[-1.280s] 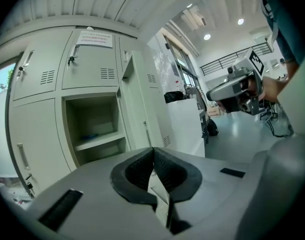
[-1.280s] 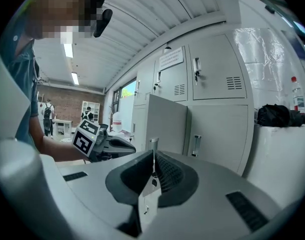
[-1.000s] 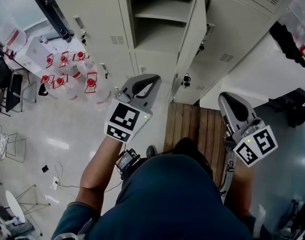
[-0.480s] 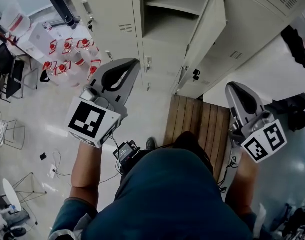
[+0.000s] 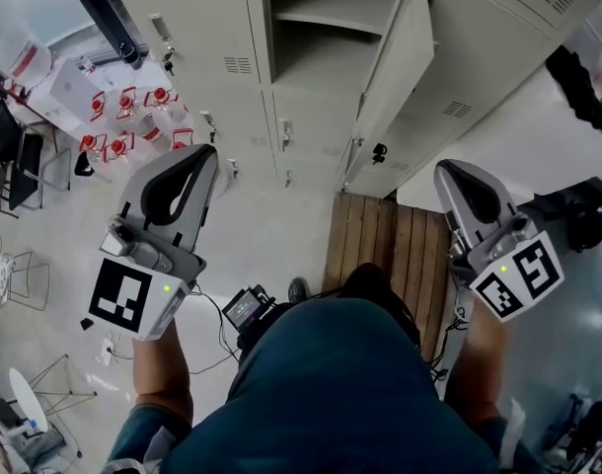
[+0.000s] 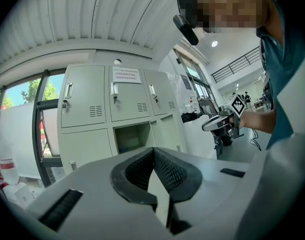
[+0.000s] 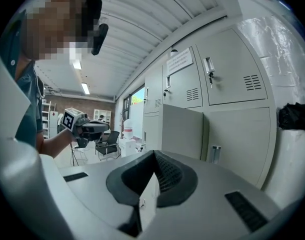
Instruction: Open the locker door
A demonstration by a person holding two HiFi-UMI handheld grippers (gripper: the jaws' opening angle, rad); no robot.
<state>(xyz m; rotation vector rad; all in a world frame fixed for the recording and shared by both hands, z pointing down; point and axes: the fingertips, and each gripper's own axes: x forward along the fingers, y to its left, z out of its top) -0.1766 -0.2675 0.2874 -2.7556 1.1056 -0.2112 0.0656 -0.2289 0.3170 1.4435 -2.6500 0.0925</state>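
The grey lockers (image 5: pixel 202 28) stand in front of me. One lower locker door (image 5: pixel 398 67) hangs wide open to the right, baring an empty compartment with a shelf (image 5: pixel 326 18). In the left gripper view the same compartment (image 6: pixel 132 136) shows open. My left gripper (image 5: pixel 204 154) is shut with nothing in it, held left of the open locker and apart from it. My right gripper (image 5: pixel 444 171) is also shut and empty, right of the door and not touching it. In the right gripper view the door (image 7: pixel 182 131) stands just ahead of the jaws.
Several water jugs with red caps (image 5: pixel 133 126) crowd the floor at the left, near a black chair (image 5: pixel 15 166). A wooden pallet (image 5: pixel 390 245) lies under my feet. A small device with cables (image 5: pixel 244 309) is on the floor. A black bag (image 5: pixel 577 77) rests on the white surface at right.
My left gripper has swung left and back from the lockers, its marker cube now lower left. The right gripper has hardly moved. The door stays open.
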